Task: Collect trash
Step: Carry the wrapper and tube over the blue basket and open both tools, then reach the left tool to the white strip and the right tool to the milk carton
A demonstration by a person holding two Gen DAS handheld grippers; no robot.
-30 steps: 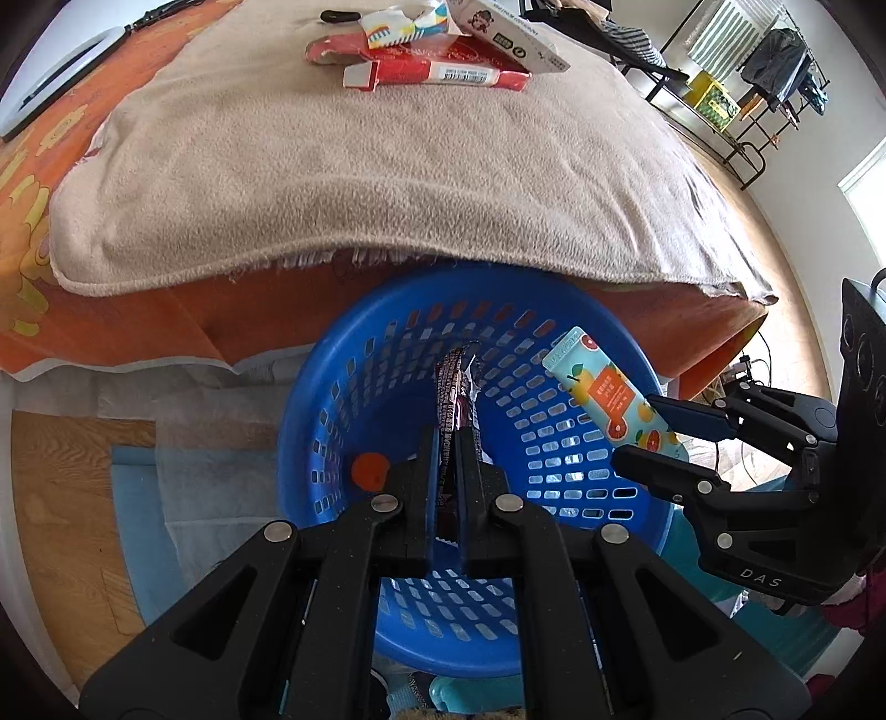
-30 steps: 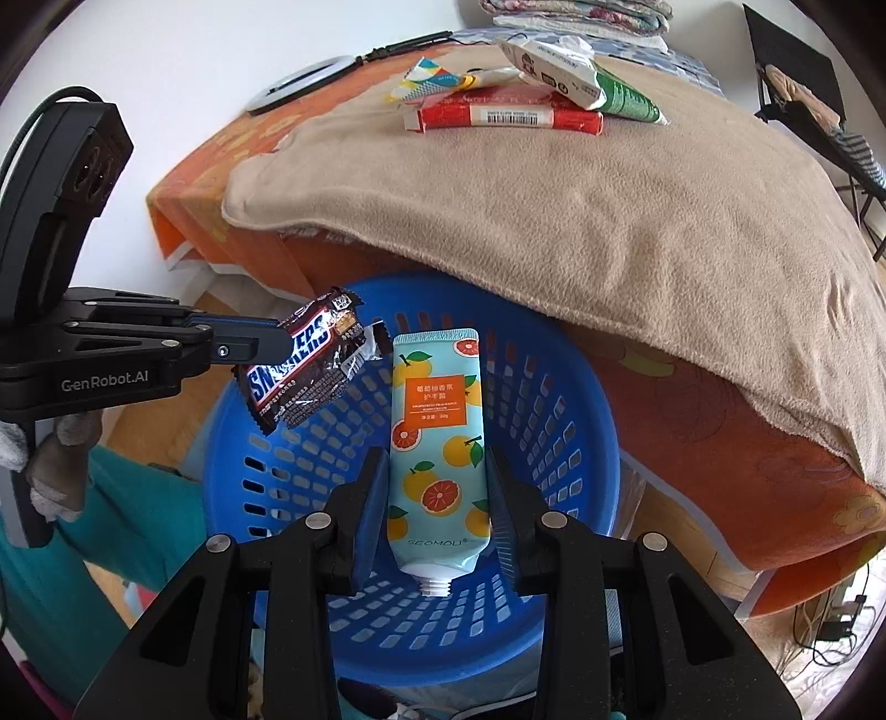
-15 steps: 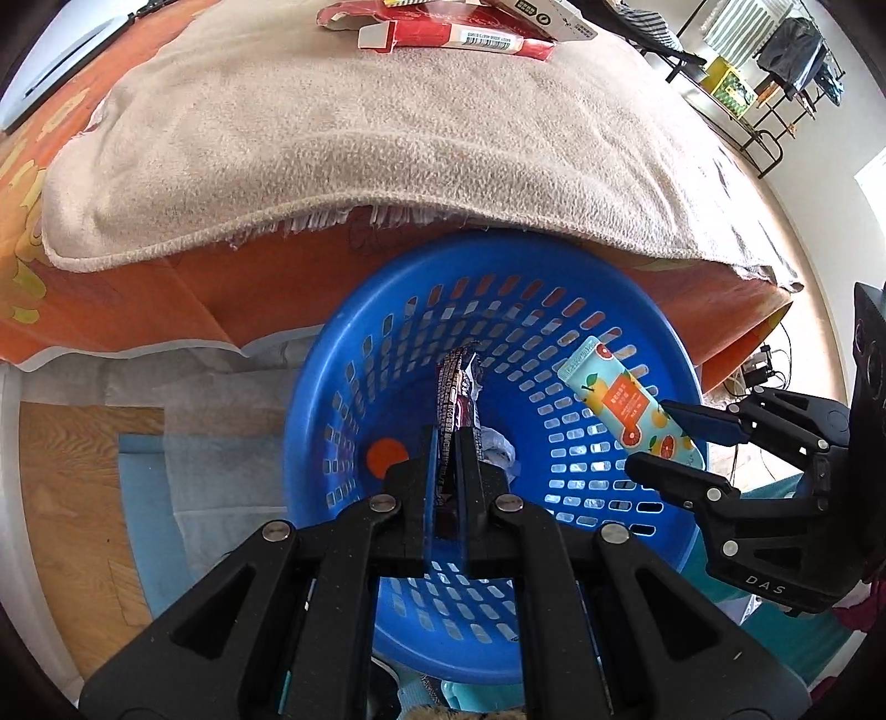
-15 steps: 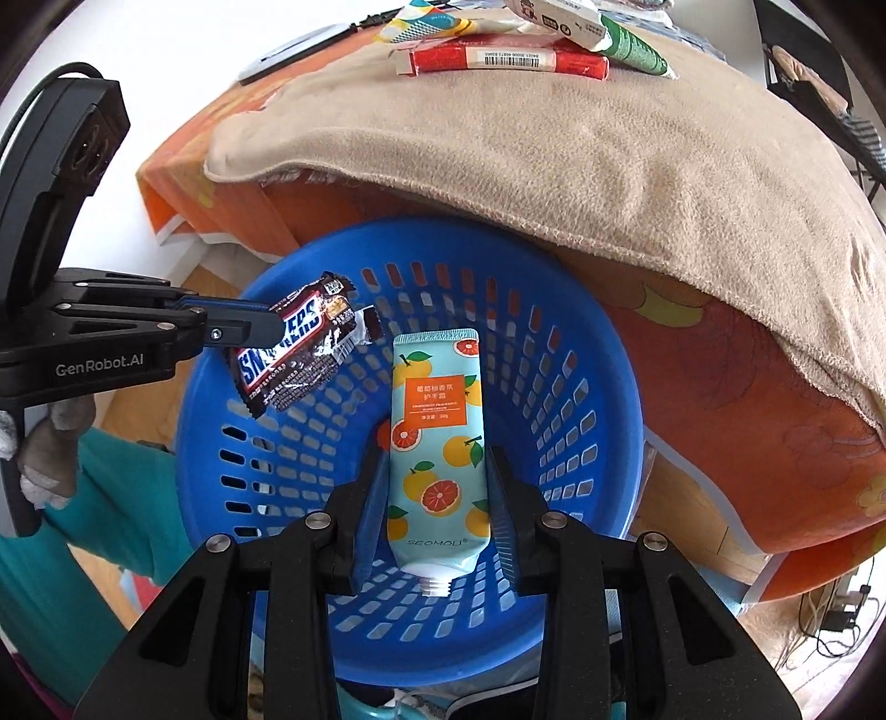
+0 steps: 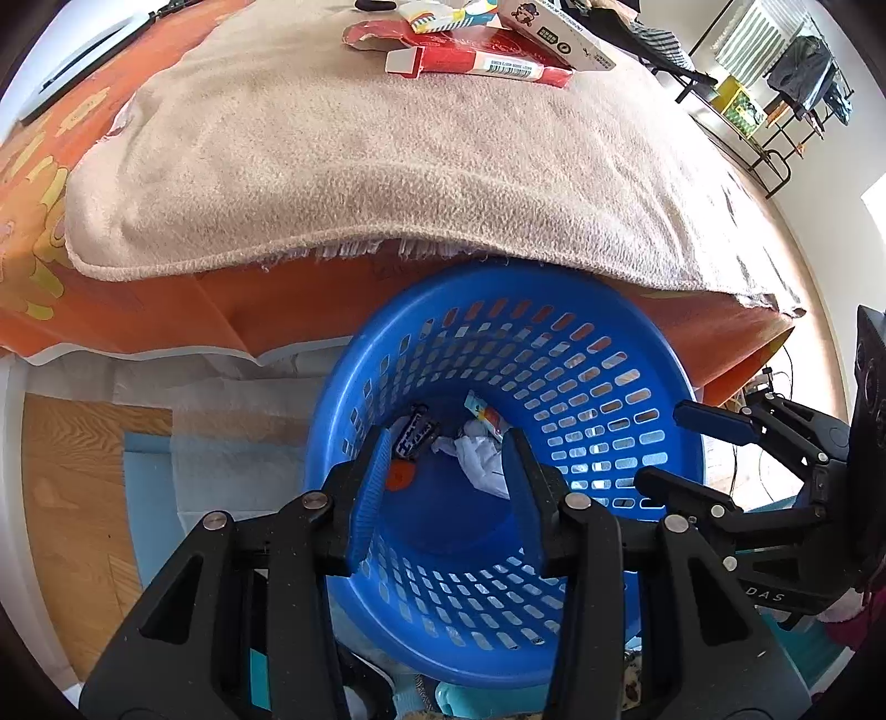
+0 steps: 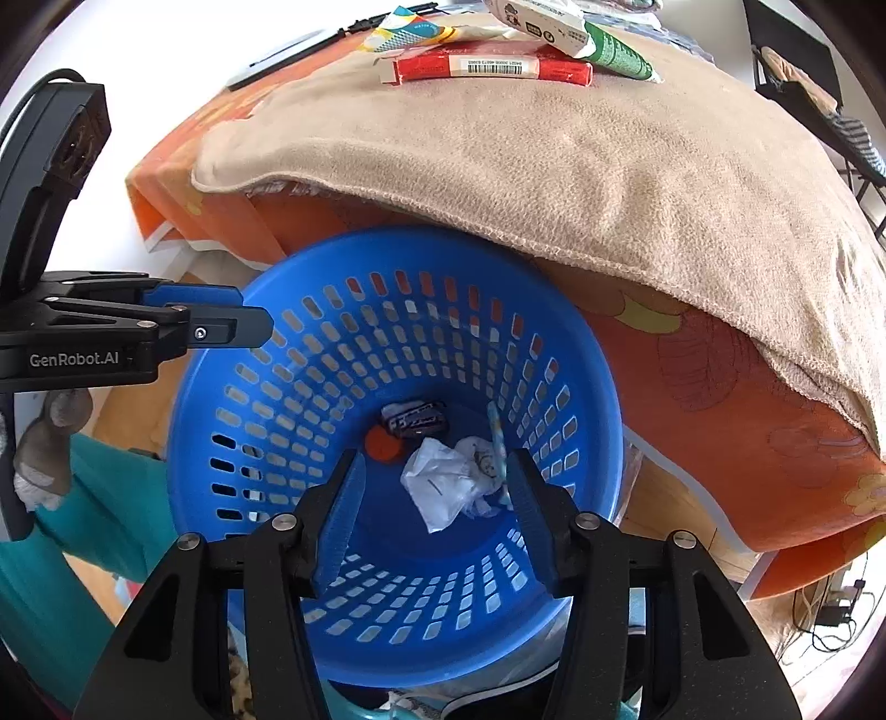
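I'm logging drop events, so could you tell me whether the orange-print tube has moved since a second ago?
Yes. The tube has left the right gripper and now lies at the bottom of the blue basket, beside the crumpled white wrapper.

One blue perforated basket stands against the bed's near edge. At its bottom lie four things: one dark candy wrapper, one crumpled white paper, one orange-patterned tube and one orange round spot. On the beige blanket, near its far edge, sits one pile of four packages: one red carton, one white box, one green tube, one striped packet.
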